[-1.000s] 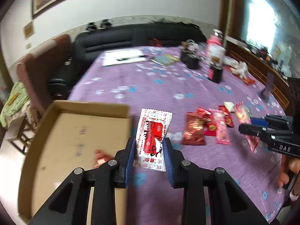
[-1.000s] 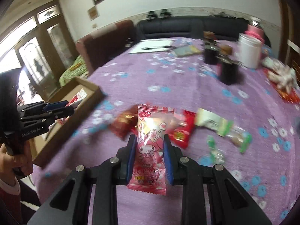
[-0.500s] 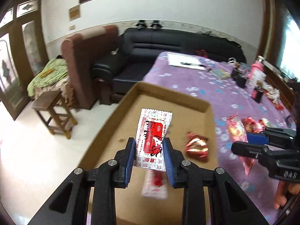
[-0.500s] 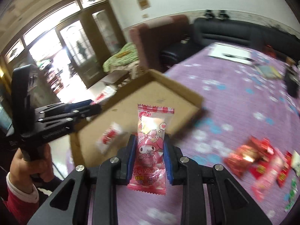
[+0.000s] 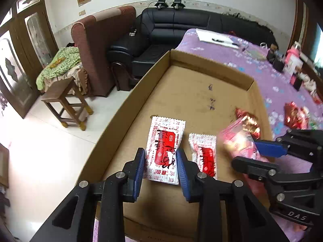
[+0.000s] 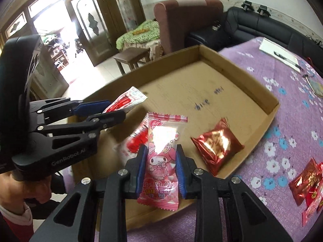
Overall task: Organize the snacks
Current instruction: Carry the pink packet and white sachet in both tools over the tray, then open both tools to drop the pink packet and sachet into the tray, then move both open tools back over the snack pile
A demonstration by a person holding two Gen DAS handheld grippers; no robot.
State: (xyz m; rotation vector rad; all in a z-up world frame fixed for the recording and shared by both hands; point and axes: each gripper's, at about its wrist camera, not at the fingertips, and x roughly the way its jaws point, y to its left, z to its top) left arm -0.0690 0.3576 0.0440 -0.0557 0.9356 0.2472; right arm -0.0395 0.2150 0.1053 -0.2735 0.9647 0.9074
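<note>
Both claws (image 5: 160,162) tilted over box (image 5: 129,109).

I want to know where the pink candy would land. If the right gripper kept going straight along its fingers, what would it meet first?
Most likely the bare floor of the cardboard box, in the gap between the red-and-white packet and the red foil packet. The right gripper holds the pink candy above it; depth is unclear.

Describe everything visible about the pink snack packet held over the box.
The pink snack packet is a glossy plastic pillow pack with crimped, striped ends, a cartoon rabbit figure and "My Melody" lettering. It stands upright, pinched at mid-height between the blue pads of the right tool, above the near edge of the cardboard box, not touching it. In the left wrist view it appears blurred.
</note>
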